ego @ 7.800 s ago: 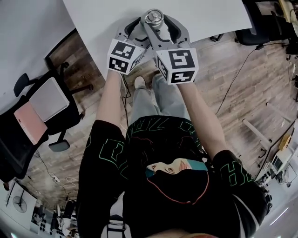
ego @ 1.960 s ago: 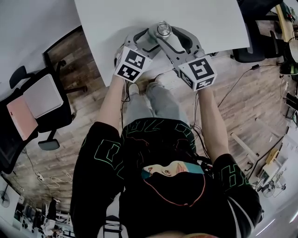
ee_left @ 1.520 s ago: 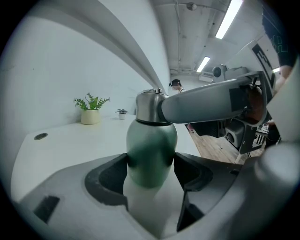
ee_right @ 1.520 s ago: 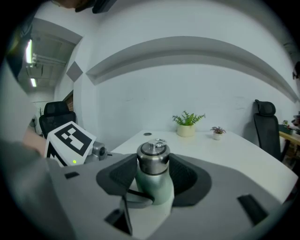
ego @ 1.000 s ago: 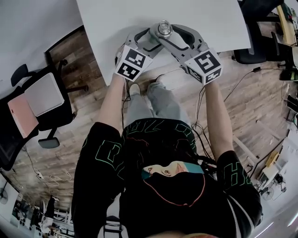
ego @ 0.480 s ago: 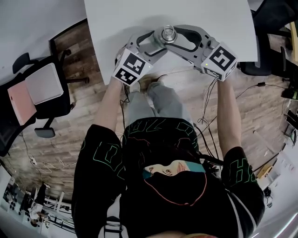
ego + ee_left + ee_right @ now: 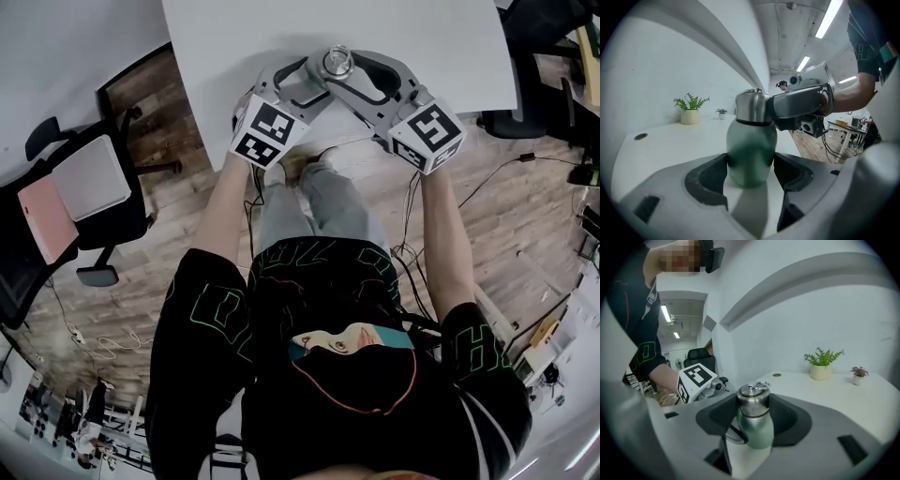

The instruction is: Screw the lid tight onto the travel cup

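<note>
- The travel cup (image 7: 751,157) has a rounded, matte green body. It stands upright on the white desk (image 7: 670,140) at the centre of the left gripper view, with the left claw (image 7: 751,174) clamped on its lower body from both sides.
- The lid (image 7: 752,397) is a brushed-steel cylinder with a small ring loop on top. It sits level on the cup's neck at the centre of the right gripper view, between the pads of the right claw (image 7: 753,411), whose jaws have just been closing on it.
- In the head view, the lid's round top shows at upper centre.
</note>
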